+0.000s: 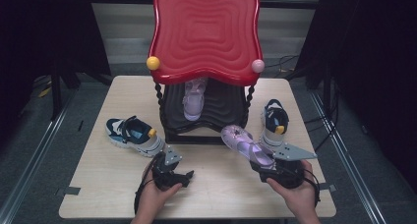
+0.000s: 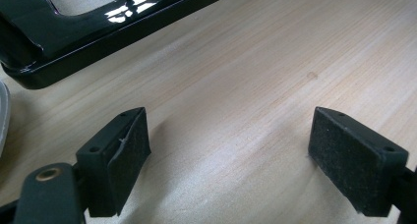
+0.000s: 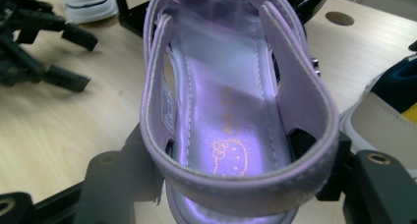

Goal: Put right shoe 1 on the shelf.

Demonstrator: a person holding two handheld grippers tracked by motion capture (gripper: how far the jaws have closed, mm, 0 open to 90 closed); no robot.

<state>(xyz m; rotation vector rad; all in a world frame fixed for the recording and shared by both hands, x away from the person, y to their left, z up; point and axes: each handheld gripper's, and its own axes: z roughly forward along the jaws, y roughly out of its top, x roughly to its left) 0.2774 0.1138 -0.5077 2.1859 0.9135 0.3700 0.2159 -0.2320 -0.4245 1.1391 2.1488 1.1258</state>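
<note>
Right gripper [image 1: 265, 161] clamps a purple sandal [image 1: 246, 144] by its heel, lifted above the table [image 1: 98, 184] beside a navy sneaker [image 1: 273, 121]. Left gripper [image 2: 228, 155] rests with jaws wide and empty (bare wood ahead), near the shoe rack [image 1: 206, 121].

Black grippers [image 1: 184, 176], square pads [image 2: 361, 157], brass rivets, grey triangular plates, bare hands [image 1: 295, 197]
</note>
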